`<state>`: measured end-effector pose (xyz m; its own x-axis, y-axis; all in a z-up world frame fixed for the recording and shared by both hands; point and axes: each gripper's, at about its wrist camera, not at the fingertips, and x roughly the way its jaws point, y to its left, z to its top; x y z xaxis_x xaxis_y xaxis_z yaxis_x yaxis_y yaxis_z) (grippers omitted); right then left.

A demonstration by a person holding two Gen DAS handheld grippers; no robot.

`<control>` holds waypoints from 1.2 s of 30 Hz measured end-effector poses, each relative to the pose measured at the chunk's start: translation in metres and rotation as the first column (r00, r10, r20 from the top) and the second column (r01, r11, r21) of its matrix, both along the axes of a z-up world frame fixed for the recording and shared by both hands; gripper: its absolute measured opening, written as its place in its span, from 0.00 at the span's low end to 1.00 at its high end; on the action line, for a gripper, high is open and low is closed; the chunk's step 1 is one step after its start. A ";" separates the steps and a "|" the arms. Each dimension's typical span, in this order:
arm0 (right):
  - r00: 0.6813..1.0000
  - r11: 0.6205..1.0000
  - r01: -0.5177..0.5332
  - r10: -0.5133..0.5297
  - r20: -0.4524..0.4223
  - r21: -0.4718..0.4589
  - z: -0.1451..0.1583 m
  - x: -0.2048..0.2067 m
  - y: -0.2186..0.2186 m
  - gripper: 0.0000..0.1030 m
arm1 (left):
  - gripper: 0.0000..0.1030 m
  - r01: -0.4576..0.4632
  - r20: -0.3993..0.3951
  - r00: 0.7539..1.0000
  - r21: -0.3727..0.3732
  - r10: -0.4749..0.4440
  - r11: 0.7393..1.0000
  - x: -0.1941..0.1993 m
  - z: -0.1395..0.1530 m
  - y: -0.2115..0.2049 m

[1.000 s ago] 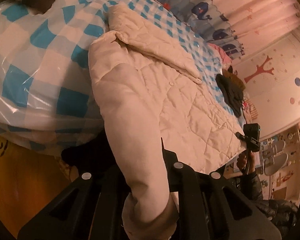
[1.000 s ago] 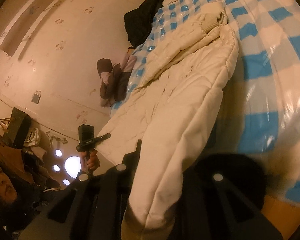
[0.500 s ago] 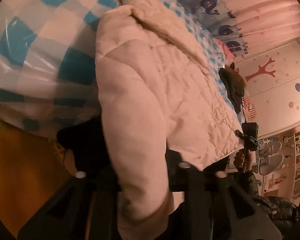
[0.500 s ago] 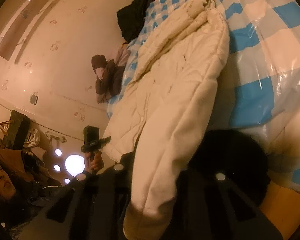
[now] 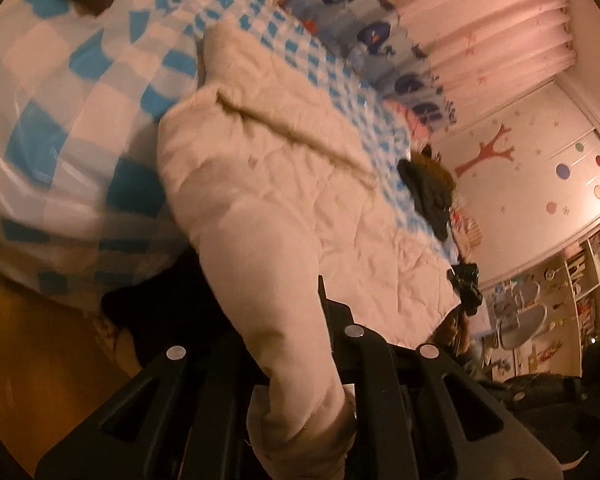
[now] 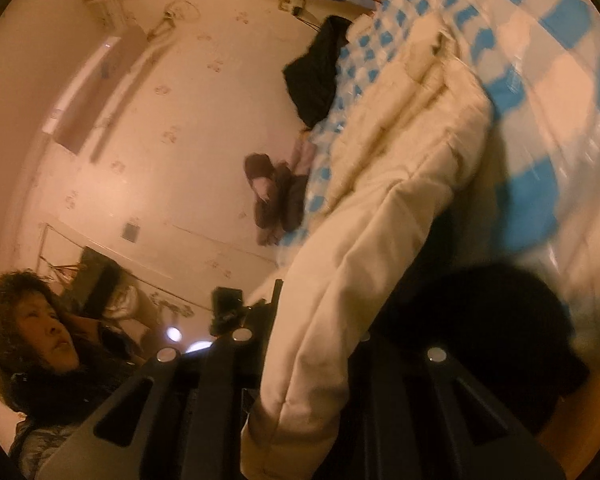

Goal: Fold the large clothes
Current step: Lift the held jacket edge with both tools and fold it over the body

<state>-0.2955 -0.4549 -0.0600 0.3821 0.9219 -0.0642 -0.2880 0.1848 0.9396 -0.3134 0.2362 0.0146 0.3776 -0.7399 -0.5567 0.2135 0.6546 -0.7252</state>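
A cream quilted jacket (image 5: 284,168) lies spread on a bed with a blue and white checked cover (image 5: 80,92). In the left wrist view one sleeve (image 5: 284,312) hangs off the bed's edge towards me. My left gripper (image 5: 284,332) has its jaws closing, with that sleeve pinched between them. The right wrist view shows the jacket (image 6: 412,152) from the other side. Its second sleeve (image 6: 320,300) runs down into my right gripper (image 6: 312,332), which is shut on it near the cuff. Both cuffs bunch below the fingers.
Dark clothes (image 5: 428,192) lie on the bed's far part, with more dark garments (image 6: 312,80) and brown ones (image 6: 272,196) at its wall side. A black rounded thing (image 6: 480,340) sits below the bed's edge over a wooden floor. A person (image 6: 40,336) is at the left.
The left view swung in close to the jacket, then drew back again. The right view turned left, showing more wall and the person. Both sleeves stay gripped.
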 end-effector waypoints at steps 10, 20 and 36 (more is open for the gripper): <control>0.988 0.995 0.024 -0.038 0.151 0.092 0.056 0.086 -0.003 0.16 | 0.08 -0.087 0.146 0.984 -0.088 0.099 0.992 0.059 0.062 0.009; 0.982 0.989 0.089 -0.107 0.155 0.122 0.086 0.187 -0.004 0.16 | 0.08 -0.159 0.234 0.953 -0.162 0.194 0.974 0.157 0.110 -0.002; 0.950 0.967 0.256 -0.250 -0.185 0.005 0.003 0.345 -0.019 0.17 | 0.08 -0.337 0.027 0.938 -0.145 0.345 0.930 0.352 0.038 -0.014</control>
<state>0.0493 -0.4735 -0.0570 0.5875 0.7989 -0.1287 -0.0600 0.2016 0.9776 0.0386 0.2220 0.0528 0.6460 -0.6287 -0.4329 0.0342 0.5904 -0.8064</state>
